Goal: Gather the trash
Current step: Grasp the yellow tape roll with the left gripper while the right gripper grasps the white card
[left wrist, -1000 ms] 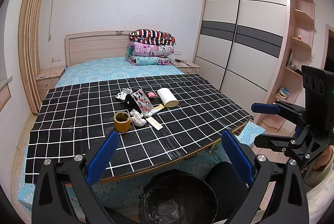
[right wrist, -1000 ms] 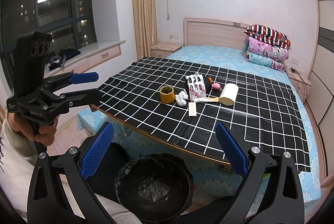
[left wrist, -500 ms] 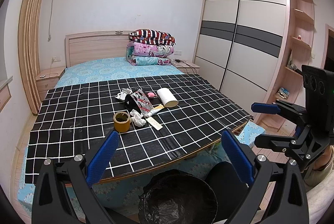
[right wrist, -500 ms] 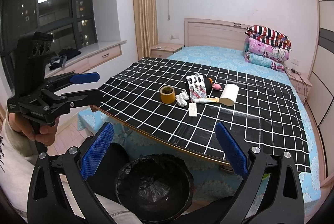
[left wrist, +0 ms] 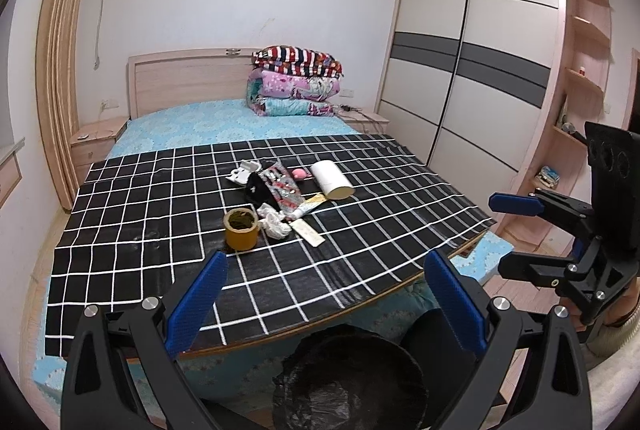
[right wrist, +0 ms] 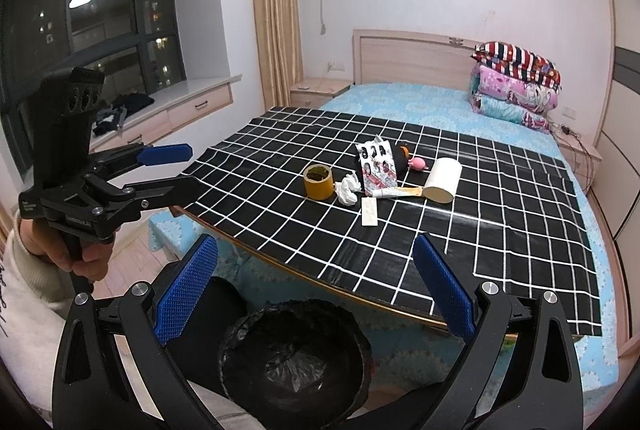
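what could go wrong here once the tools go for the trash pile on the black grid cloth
The items lie packed together: the crumpled tissue touches the tape roll and sits by the tube, so a grab may drag neighbours along. The white paper roll lies on its side and could roll away. The bin sits low below the board edge, so drops could miss.

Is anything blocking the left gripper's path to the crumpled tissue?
Nothing visible does. The left gripper is open, short of the bed's near edge, with only bare checkered cloth before the crumpled tissue. The yellow tape roll stands close on the tissue's left.
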`<state>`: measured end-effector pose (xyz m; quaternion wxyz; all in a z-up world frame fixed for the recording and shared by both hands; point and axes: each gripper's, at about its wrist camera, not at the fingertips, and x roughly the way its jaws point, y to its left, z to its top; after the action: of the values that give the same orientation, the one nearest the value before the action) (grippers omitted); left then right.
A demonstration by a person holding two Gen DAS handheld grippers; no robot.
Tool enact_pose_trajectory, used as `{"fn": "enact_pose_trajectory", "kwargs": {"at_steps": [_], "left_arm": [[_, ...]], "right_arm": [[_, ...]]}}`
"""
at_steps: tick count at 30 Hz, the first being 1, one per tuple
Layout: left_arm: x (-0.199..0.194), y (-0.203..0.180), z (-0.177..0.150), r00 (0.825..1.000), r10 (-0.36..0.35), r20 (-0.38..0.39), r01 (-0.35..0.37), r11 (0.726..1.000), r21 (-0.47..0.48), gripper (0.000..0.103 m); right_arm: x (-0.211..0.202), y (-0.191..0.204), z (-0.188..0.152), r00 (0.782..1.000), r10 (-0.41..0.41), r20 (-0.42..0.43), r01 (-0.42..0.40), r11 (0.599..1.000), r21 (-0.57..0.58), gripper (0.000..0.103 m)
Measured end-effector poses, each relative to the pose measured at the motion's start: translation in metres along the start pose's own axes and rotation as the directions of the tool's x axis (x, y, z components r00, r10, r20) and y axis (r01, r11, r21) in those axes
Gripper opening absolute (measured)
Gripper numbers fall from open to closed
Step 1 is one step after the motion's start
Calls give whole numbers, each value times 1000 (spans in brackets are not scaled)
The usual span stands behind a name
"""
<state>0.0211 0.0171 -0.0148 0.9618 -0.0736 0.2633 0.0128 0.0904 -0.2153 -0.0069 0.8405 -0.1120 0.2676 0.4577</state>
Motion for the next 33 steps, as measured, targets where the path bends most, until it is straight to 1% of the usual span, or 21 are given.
{"fn": "enact_pose_trajectory", "kwargs": {"at_steps": [3,9,13,15,18,20,21,23,25,27,29,33], "left_arm": [[17,13,4,1000,12,-25,-12,1000,-7,95],[61,45,11,996,32,-86,-33,999,-10,95],[96,68,16,991,39,-130,-42,999,-19,95],[113,76,16,988,47,-149,-51,998,-22,95],[139,90,17,983,50,-174,-56,998,-30,94],[154,96,16,979,60,-193,-67,997,-29,94],[161,99,15,977,63,-204,-70,997,-28,89],[173,104,14,974,58,-220,-66,997,-32,84],[184,108,13,971,56,-232,-67,997,-39,83],[191,110,12,969,56,-241,-68,997,-41,78],[198,112,12,967,62,-248,-75,996,-43,76],[208,112,11,964,60,-258,-73,996,-42,69]], "right_arm": [[22,-11,5,1000,14,-17,-14,1000,17,99],[70,-26,14,998,14,-54,-13,1000,20,98],[110,-35,20,995,8,-95,-7,1000,20,88],[128,-40,21,993,4,-115,-2,1000,22,84],[156,-47,18,988,-10,-152,15,999,29,72],[175,-51,16,984,-13,-177,20,999,36,68],[184,-53,14,981,-24,-193,31,999,35,64],[197,-54,11,978,-35,-207,41,999,24,61],[209,-55,9,973,-44,-225,51,998,26,56],[219,-58,7,971,-44,-237,53,998,33,54],[225,-60,6,968,-52,-247,63,997,34,53],[233,-59,5,965,-62,-256,72,997,28,46]]}}
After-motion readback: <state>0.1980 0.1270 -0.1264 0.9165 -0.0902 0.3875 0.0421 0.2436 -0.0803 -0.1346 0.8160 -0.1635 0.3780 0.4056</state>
